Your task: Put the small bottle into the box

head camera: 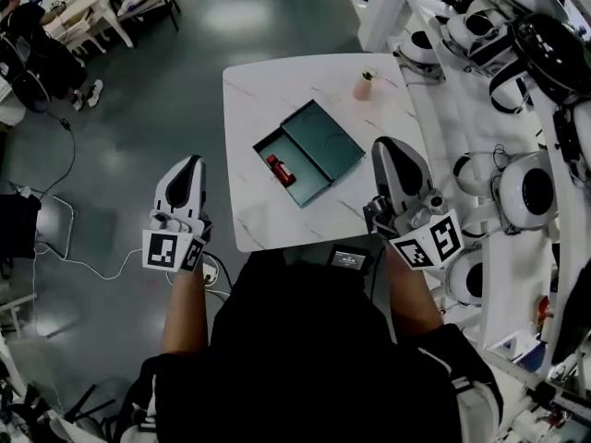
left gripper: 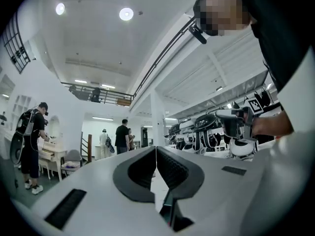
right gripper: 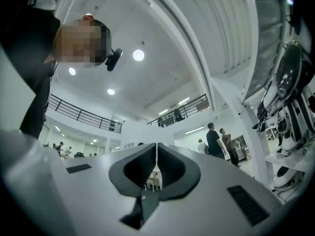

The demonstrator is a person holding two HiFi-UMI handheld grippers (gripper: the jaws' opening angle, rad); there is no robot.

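Observation:
An open dark green box (head camera: pixel 319 146) lies in the middle of the white table (head camera: pixel 268 90). A small red bottle (head camera: pixel 280 169) lies inside its near-left half. My left gripper (head camera: pixel 194 161) hangs left of the table, over the floor, with its jaws shut and nothing in them. My right gripper (head camera: pixel 382 144) is over the table's right edge, a short way right of the box, also shut and holding nothing. In the left gripper view the left gripper (left gripper: pixel 156 151) points up toward the ceiling. The right gripper (right gripper: pixel 157 149) does the same in the right gripper view.
A small pink bottle (head camera: pixel 364 85) with a green top stands at the table's far right corner. White rounded machines (head camera: pixel 522 187) crowd shelves close on the right. A small dark device (head camera: pixel 349 259) sits at the table's near edge. Cables (head camera: pixel 83 264) and a chair (head camera: pixel 42 224) are on the floor at left.

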